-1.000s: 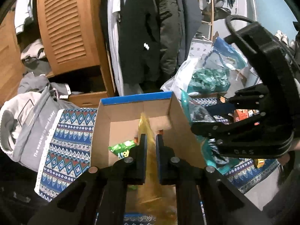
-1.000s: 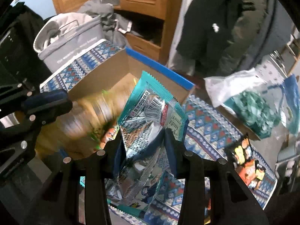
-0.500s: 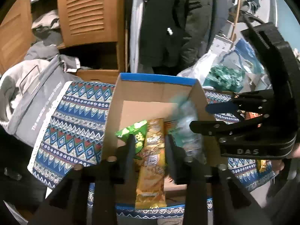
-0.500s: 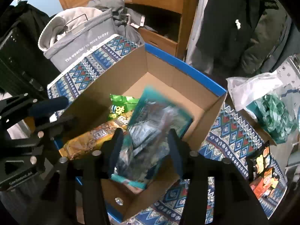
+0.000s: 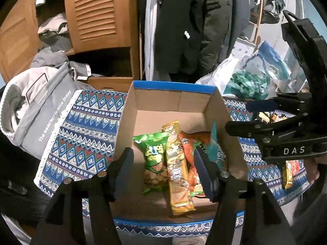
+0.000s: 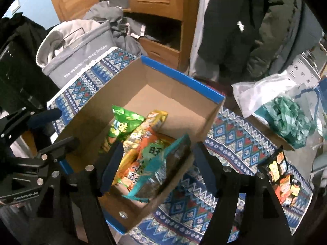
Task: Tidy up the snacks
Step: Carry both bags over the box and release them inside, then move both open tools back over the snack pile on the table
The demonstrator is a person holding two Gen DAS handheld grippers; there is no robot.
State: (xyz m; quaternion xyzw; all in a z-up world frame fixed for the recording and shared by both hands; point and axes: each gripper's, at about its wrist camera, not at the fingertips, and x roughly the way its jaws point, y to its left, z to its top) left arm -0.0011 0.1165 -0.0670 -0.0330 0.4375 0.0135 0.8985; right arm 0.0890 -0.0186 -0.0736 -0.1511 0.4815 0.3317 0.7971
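Observation:
An open cardboard box with a blue rim stands on a patterned blue cloth. Inside lie a green snack bag, a long yellow cracker pack, an orange bag and a teal packet leaning on the right wall. My left gripper is open and empty above the box's near end. My right gripper is open and empty above the teal packet; it also shows in the left wrist view.
More snack packets lie on the cloth right of the box. A grey fabric basket of clothes stands left of it. Plastic bags, hanging coats and a wooden wardrobe are behind.
Both grippers opened. The left let the yellow cracker pack drop into the box; the right let the teal packet drop in beside it. Both grippers drew back above the box.

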